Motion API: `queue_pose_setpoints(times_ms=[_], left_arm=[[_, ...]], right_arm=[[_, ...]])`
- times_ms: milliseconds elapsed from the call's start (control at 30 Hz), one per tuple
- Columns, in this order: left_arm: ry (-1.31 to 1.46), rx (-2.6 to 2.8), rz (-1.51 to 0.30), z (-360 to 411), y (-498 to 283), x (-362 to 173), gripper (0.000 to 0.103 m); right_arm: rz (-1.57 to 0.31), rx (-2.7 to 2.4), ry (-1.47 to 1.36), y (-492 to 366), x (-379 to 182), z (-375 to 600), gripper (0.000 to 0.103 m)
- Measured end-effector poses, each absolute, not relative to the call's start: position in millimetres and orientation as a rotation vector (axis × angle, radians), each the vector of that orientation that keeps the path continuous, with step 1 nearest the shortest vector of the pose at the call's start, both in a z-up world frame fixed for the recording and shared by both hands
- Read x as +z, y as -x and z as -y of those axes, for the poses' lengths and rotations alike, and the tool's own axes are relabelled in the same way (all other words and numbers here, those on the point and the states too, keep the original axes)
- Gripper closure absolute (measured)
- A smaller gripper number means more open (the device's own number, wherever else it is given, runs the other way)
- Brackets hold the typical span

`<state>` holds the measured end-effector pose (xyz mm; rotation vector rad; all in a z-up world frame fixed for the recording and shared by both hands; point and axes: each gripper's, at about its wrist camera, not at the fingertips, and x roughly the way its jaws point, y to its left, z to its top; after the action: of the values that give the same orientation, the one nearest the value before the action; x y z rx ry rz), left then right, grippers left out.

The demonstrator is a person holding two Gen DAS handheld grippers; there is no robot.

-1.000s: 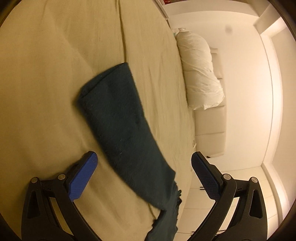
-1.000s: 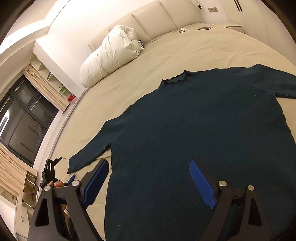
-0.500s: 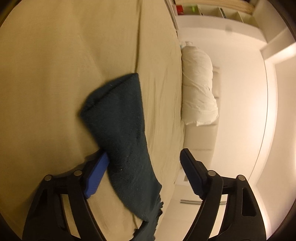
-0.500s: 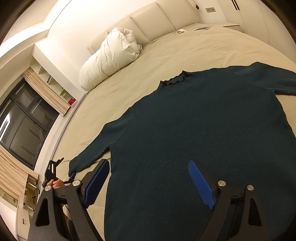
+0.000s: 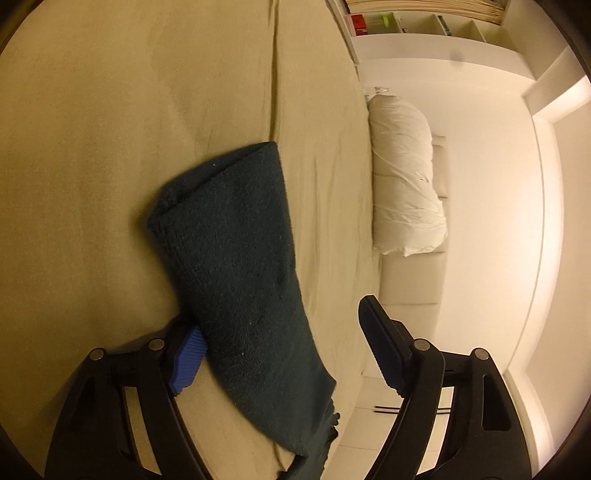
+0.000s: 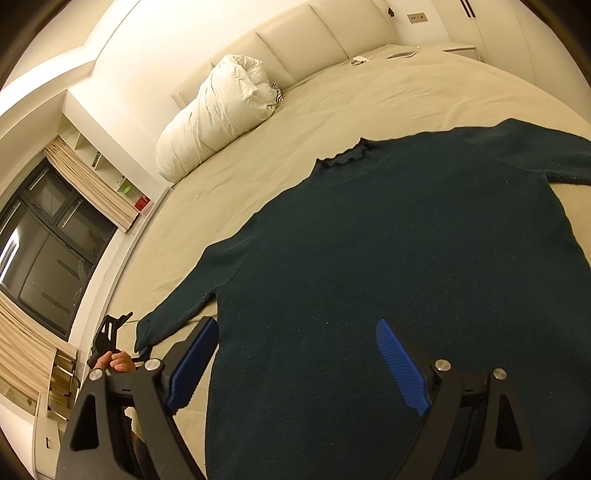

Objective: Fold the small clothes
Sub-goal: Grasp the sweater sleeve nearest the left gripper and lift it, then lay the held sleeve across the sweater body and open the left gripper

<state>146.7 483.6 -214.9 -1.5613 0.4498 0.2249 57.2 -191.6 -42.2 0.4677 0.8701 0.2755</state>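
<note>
A dark teal knitted sweater lies flat on the beige bed, neck towards the headboard. Its left sleeve stretches out, cuff end far from me. My left gripper straddles this sleeve near the cuff and its jaws are closing. The left blue pad sits partly under the sleeve's edge, while the right pad stands clear of the cloth. My right gripper hovers open over the sweater's lower body with nothing pinched. A hand holds the left gripper at the sleeve's cuff.
A rolled white duvet lies against the padded headboard. A dark window with curtains and wall shelves flank the bed's left side. Small flat items rest at the bed's far corner.
The left gripper has moved forward and down onto the sleeve, its jaws have narrowed, and the left pad has slipped beneath the sleeve's edge. The right gripper has stayed put.
</note>
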Motion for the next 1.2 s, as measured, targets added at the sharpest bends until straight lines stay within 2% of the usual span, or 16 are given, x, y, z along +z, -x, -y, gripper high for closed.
queue_pose_setpoints(times_ms=[33, 67, 100, 133, 167, 333, 567, 667, 733, 867, 967, 1033, 1200], left_arm=[[1.568, 0.227, -0.449, -484.5, -145.9, -218.1, 0.046], [1.58, 0.231, -0.445, -482.3, -143.4, -220.5, 0.052], [1.595, 0.235, -0.44, -479.2, -141.7, -221.8, 0.064], [1.602, 0.239, -0.44, -479.2, -141.2, -222.3, 0.071], [1.6, 0.247, -0.447, -477.6, -138.4, -225.3, 0.072], [1.511, 0.291, -0.488, -468.0, -143.5, -211.1, 0.092], [1.03, 0.189, -0.529, -388.1, -211.0, -95.7, 0.095], [0.712, 0.029, -0.567, -291.8, -260.3, -45.6, 0.095], [0.495, -0.087, -0.618, -215.9, -289.0, -33.8, 0.095], [0.062, -0.228, -0.714, -70.4, -320.4, -76.6, 0.095], [-0.13, -0.25, -0.834, -15.1, -319.2, -133.4, 0.095], [-0.191, -0.218, -0.837, -8.3, -315.2, -149.6, 0.095], [-0.207, -0.239, -0.816, -15.6, -317.0, -148.8, 0.095]], right_arm=[[-0.872, 0.277, -0.471, -57.9, -43.0, 191.5, 0.013], [-0.875, 0.279, -0.473, -58.9, -44.1, 191.0, 0.014], [-0.876, 0.28, -0.47, -59.3, -44.8, 190.4, 0.015], [-0.878, 0.281, -0.466, -59.9, -45.3, 189.8, 0.015], [-0.881, 0.282, -0.462, -60.9, -45.7, 189.5, 0.017], [-0.872, 0.278, -0.469, -61.2, -46.7, 194.8, 0.02], [-0.864, 0.248, -0.506, -63.9, -54.4, 221.2, 0.021], [-0.851, 0.224, -0.524, -65.3, -55.8, 238.2, 0.021], [-0.844, 0.199, -0.542, -69.0, -56.8, 252.7, 0.021], [-0.848, 0.175, -0.558, -84.4, -59.9, 278.5, 0.021], [-0.881, 0.176, -0.564, -104.9, -67.4, 295.3, 0.021], [-0.917, 0.193, -0.6, -120.9, -77.2, 305.0, 0.021], [-1.012, 0.272, -0.705, -170.3, -106.4, 298.8, 0.021]])
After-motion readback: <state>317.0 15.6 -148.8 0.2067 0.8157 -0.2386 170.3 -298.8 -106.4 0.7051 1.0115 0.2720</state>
